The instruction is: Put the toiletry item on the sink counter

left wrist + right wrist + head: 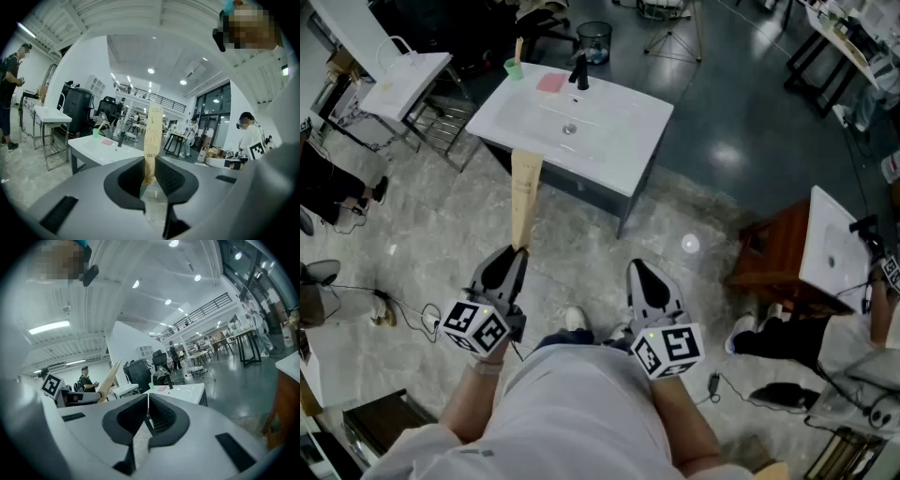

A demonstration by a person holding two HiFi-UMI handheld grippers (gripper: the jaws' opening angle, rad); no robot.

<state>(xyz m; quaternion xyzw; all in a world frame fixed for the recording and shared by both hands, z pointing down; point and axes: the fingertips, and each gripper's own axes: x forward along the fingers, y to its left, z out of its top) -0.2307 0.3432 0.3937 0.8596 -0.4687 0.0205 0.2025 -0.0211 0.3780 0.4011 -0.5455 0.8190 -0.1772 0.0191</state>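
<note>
Fingers [169,177] on my left gripper [514,255] stand only a little apart and pinch the lower end of a long, flat tan packet [525,192], the toiletry item. In the left gripper view the packet rises nearly upright from between the pads, speckled along its front with some print I cannot read. It hangs in the air ahead of me, not on the white sink counter [614,141], which stands further forward across the pale floor [412,244]. From the head view the packet's far end overlaps the counter's near edge.

On my right gripper [643,274] the fingers [165,417] are pressed together with nothing between them, only a thin seam showing. It hovers beside the left one, level with it.

At the back of the counter I see a black tap [578,72], a green cup [514,68] and a pink piece [551,82].
</note>
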